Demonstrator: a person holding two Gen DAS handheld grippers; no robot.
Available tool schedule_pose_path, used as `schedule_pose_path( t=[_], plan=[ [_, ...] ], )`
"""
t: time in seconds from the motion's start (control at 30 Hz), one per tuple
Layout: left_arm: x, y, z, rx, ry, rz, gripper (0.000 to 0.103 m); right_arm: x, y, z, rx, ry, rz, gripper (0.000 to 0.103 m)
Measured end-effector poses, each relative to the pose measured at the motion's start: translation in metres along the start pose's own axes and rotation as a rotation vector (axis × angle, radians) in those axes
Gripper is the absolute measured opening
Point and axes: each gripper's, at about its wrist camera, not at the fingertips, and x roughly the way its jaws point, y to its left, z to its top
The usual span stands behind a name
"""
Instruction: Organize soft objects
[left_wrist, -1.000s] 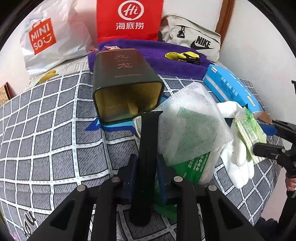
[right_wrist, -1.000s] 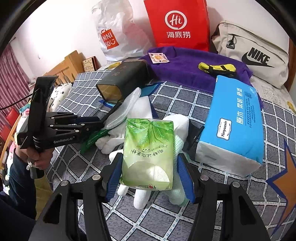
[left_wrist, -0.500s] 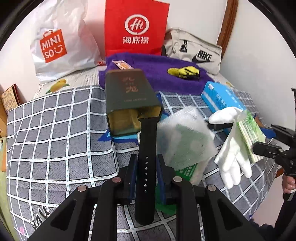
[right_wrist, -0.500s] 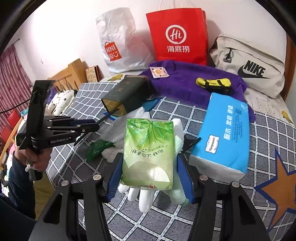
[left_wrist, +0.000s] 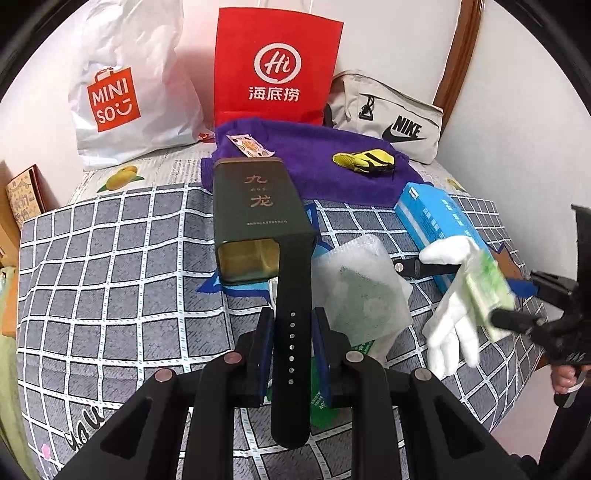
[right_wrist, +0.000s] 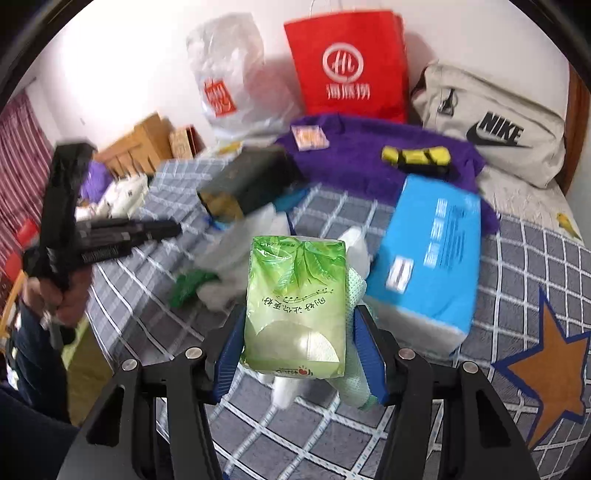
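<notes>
My left gripper (left_wrist: 291, 321) is shut on a black watch strap (left_wrist: 293, 280) that stands up between its pads, above the checked bedspread (left_wrist: 110, 266). Behind the strap lies a dark green tin (left_wrist: 258, 206) with its open end towards me. My right gripper (right_wrist: 299, 332) is shut on a green tissue pack (right_wrist: 295, 302), and a white glove (right_wrist: 356, 251) is pinched with it and hangs below. The left wrist view shows that pack (left_wrist: 487, 291) and glove (left_wrist: 454, 325) in the air at the right.
A bubble-wrap pouch (left_wrist: 362, 291) and a blue tissue pack (left_wrist: 439, 218) lie by the tin. A purple towel (left_wrist: 314, 158) carries a yellow-black item (left_wrist: 365, 160). A white bag (left_wrist: 122, 88), red bag (left_wrist: 273, 66) and beige pouch (left_wrist: 388, 118) line the wall.
Both hands have risen from the bed. The strap has come up away from the pouch, and the tissue pack with the glove now hangs clear of the bedspread.
</notes>
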Motion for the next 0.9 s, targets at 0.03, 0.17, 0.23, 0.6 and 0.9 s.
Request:
schedule_pose_path(
  t=[0.03, 0.17, 0.23, 0.6, 0.9],
  plan=[
    [0.001, 0.0, -0.001, 0.001, 0.002, -0.002, 0.02, 0.006, 0.0, -0.004, -0.006, 0.02, -0.008, 0.057],
    [0.009, -0.001, -0.003, -0.007, 0.019, -0.008, 0.02, 0.026, -0.003, -0.018, 0.001, 0.079, -0.013, 0.058],
    [0.012, -0.001, -0.004, -0.007, 0.027, -0.009, 0.02, 0.026, -0.005, -0.02, -0.001, 0.073, -0.018, 0.058],
    [0.019, -0.001, -0.005, -0.01, 0.039, -0.035, 0.02, 0.002, 0.003, -0.025, -0.045, 0.052, -0.019, 0.064],
    [0.033, 0.007, -0.014, -0.043, 0.086, -0.056, 0.02, 0.032, 0.001, -0.018, -0.052, 0.095, -0.059, 0.064]
  ],
)
